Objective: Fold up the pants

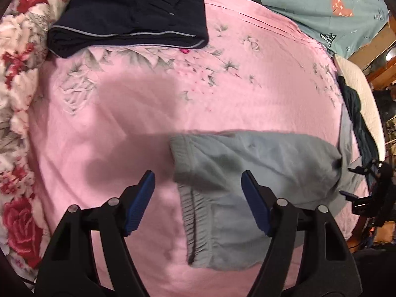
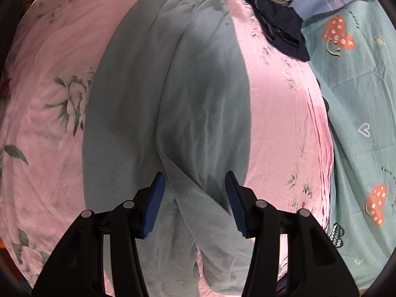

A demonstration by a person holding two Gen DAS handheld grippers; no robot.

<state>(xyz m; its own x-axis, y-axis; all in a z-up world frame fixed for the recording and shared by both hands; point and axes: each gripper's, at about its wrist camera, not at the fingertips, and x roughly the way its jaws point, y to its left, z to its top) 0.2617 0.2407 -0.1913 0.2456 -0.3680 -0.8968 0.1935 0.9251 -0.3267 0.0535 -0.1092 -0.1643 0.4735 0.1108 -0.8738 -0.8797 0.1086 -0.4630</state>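
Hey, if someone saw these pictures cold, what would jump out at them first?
Grey-blue pants stretch lengthwise across the pink floral bedsheet, legs side by side. The open right gripper hovers above the legs, the open left gripper over the elastic waistband. Folded navy pants sit at the sheet's far edge.

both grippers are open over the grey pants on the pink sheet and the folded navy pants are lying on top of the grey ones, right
Not quite. The folded navy pants are not on the grey pants; they lie apart on the pink sheet, near its far edge, as the left wrist view shows. The rest holds: the left gripper and right gripper are both open over the grey pants.
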